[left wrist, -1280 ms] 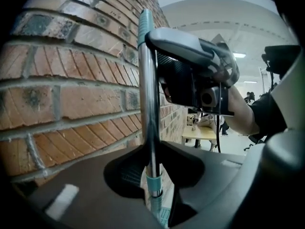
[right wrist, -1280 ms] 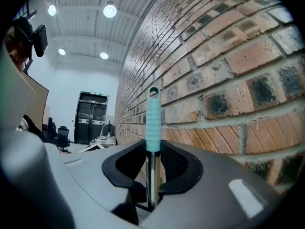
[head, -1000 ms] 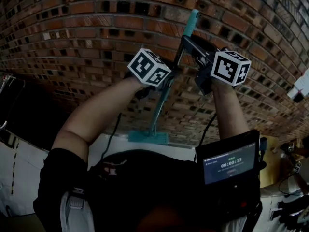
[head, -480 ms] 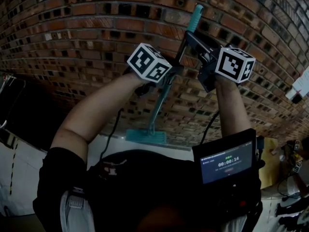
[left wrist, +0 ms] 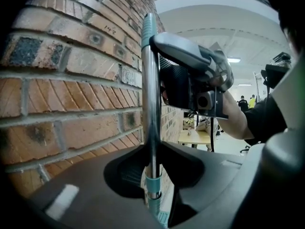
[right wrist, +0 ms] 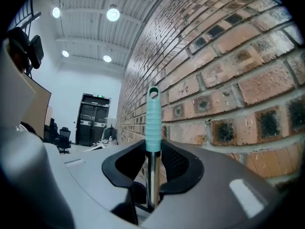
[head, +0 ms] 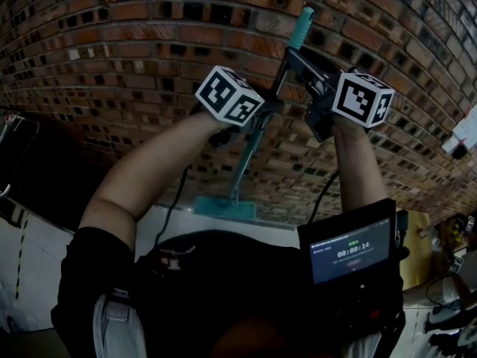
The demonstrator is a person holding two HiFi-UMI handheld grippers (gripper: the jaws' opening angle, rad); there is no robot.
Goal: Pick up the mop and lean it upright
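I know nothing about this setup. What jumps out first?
A mop with a teal grip stands upright by the brick wall. Two hand-held grippers bearing marker cubes close round its shaft: the left gripper lower down, the right gripper just under the grip, its jaws having just eased open a little round the shaft.

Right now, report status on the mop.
Left gripper clamped low on mop pole. Right gripper on pole under teal grip, jaws just opened slightly. Mop upright by brick wall. Nothing blocking.
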